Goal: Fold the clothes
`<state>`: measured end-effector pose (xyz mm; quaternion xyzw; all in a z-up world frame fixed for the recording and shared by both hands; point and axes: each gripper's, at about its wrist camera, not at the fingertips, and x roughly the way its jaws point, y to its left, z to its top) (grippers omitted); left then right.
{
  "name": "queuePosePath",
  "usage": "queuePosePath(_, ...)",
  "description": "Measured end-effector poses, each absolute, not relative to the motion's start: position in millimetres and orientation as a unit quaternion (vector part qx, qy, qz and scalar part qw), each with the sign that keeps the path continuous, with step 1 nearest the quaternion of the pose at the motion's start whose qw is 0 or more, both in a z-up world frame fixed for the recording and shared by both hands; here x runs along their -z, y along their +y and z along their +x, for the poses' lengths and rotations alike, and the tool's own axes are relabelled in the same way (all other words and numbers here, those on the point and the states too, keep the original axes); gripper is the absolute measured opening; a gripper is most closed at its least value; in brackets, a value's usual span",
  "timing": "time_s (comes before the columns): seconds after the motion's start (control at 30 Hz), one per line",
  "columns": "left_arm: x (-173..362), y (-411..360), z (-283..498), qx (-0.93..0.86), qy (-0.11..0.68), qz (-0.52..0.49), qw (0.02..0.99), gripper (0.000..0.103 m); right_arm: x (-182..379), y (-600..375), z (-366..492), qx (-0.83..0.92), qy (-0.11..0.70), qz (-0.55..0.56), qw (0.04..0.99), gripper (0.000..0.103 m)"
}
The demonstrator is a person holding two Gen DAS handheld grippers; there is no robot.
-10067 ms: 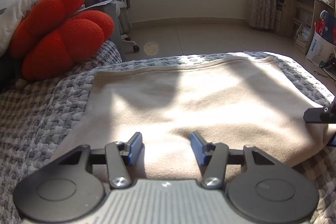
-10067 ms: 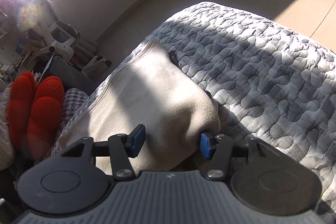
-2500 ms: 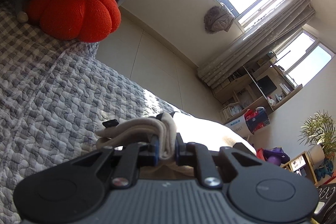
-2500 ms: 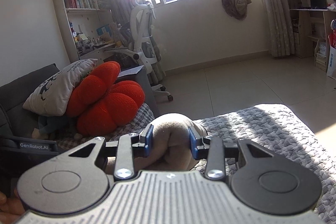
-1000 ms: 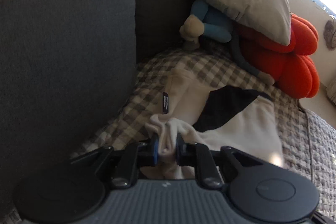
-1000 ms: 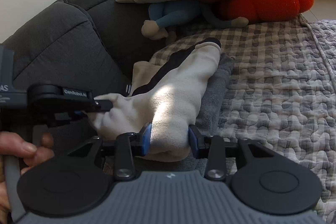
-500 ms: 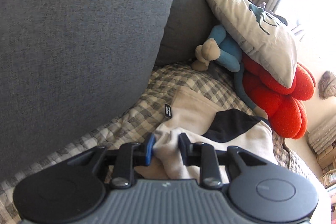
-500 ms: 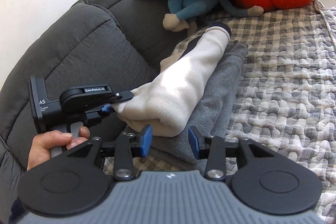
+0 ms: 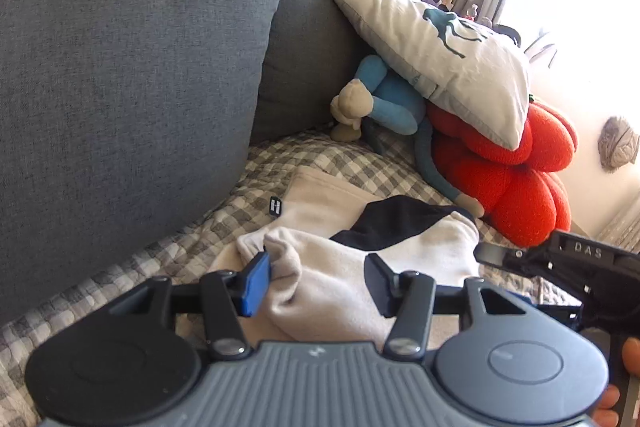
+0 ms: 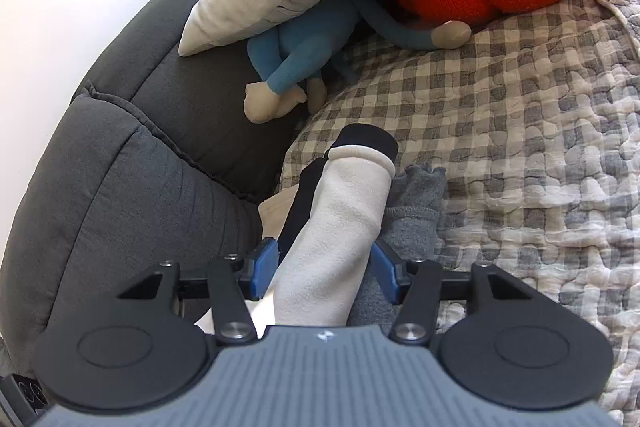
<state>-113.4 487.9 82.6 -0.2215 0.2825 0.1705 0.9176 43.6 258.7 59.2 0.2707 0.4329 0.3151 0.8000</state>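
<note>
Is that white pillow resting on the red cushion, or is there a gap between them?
Touching. In the left wrist view the pillow lies directly on the red cushion, its lower edge pressed against the cushion's top with no gap.

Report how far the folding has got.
Done: the cream garment lies folded on a grey garment by the sofa back. In hand: nothing; left gripper and right gripper are open around it. Left: back away.

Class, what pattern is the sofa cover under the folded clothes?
Grey-and-white check sofa cover, clearest in the right wrist view.
</note>
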Motion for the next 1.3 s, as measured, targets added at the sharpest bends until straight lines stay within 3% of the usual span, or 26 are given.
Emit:
queuePosePath(0.07, -76, 502, -115, -0.193, 0.283, -0.244, 0.907, 0.053, -51, 273, 46, -0.308, 0.434, 0.232, 0.814, 0.021)
queuePosePath(0.1, -74, 509, -116, -0.202, 0.282, -0.255, 0.903, 0.053, -52, 274, 41, -0.305, 0.420, 0.214, 0.828, 0.014)
queuePosePath(0.23, -68, 523, -113, -0.213, 0.292, -0.248, 0.899, 0.052, -70, 252, 5, -0.312, 0.344, 0.218, 0.859, 0.010)
queuePosePath(0.37, -62, 518, -107, -0.216, 0.308, -0.237, 0.896, 0.052, -65, 252, -7, -0.281, 0.363, 0.193, 0.867, 0.010)
queuePosePath(0.47, -71, 513, -110, -0.234, 0.306, -0.220, 0.896, 0.055, -56, 263, 1, -0.275, 0.378, 0.118, 0.876, 0.015)
queuePosePath(0.5, -78, 509, -113, -0.244, 0.303, -0.201, 0.899, 0.055, -58, 261, 1, -0.283, 0.367, 0.098, 0.881, 0.021)
queuePosePath(0.57, -91, 498, -119, -0.268, 0.296, -0.160, 0.903, 0.057, -72, 245, -4, -0.294, 0.336, 0.086, 0.891, 0.048)
queuePosePath(0.6, -97, 493, -123, -0.283, 0.292, -0.137, 0.903, 0.060, -81, 234, -9, -0.298, 0.317, 0.089, 0.896, 0.073)
queuePosePath(0.63, -105, 487, -128, -0.296, 0.286, -0.120, 0.903, 0.063, -88, 222, -13, -0.304, 0.300, 0.088, 0.900, 0.087)
queuePosePath(0.83, -138, 436, -156, -0.326, 0.252, -0.065, 0.909, 0.084, -104, 170, -34, -0.350, 0.296, 0.020, 0.888, 0.101)
queuePosePath(1.0, -155, 377, -175, -0.317, 0.240, -0.034, 0.917, 0.099, -112, 127, -58, -0.380, 0.297, -0.027, 0.876, 0.103)
queuePosePath(1.3, -154, 277, -200, -0.306, 0.252, -0.001, 0.918, 0.102, -121, 57, -105, -0.423, 0.233, -0.075, 0.872, 0.103)
